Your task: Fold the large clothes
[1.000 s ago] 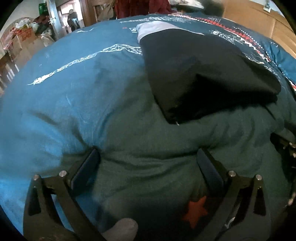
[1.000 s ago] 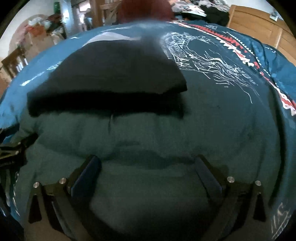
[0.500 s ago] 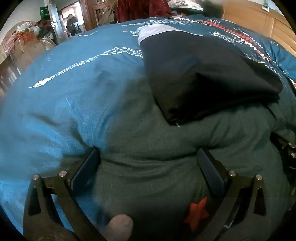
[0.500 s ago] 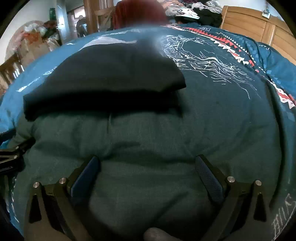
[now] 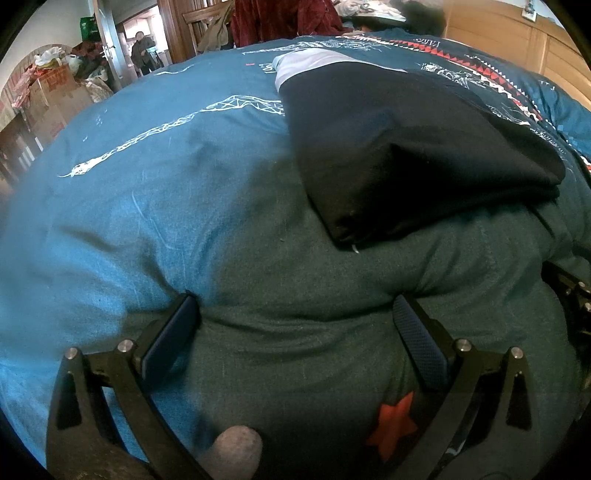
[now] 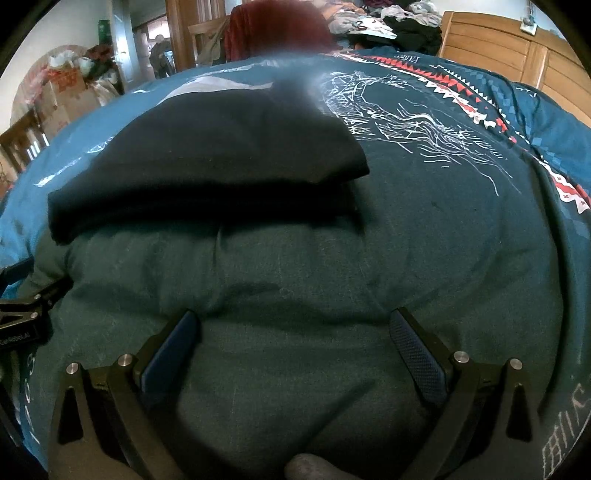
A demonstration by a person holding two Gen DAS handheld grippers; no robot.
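A black folded garment (image 5: 399,147) with a pale grey end (image 5: 306,64) lies flat on a teal quilt (image 5: 147,206). In the right wrist view the same black garment (image 6: 221,155) lies ahead and to the left. My left gripper (image 5: 295,317) is open, its blue pads (image 5: 173,332) set against the bulging quilt short of the garment's near corner. My right gripper (image 6: 295,328) is open too, with only quilt (image 6: 443,221) between its fingers, short of the garment's near edge. Neither gripper touches the garment. Each one shows at the side edge of the other's view.
White line prints and a red-and-white band (image 6: 461,92) cross the quilt. A wooden headboard (image 6: 517,48) stands at the far right, with piled clothes (image 6: 406,22) behind the bed. Cardboard boxes (image 5: 51,96) and a doorway (image 5: 147,44) lie far left. A gloved fingertip (image 5: 236,446) shows below.
Both views have lifted slightly, showing more of the room beyond the bed. A fingertip has come into the bottom of the right wrist view. The garment has not moved; both grippers stay open.
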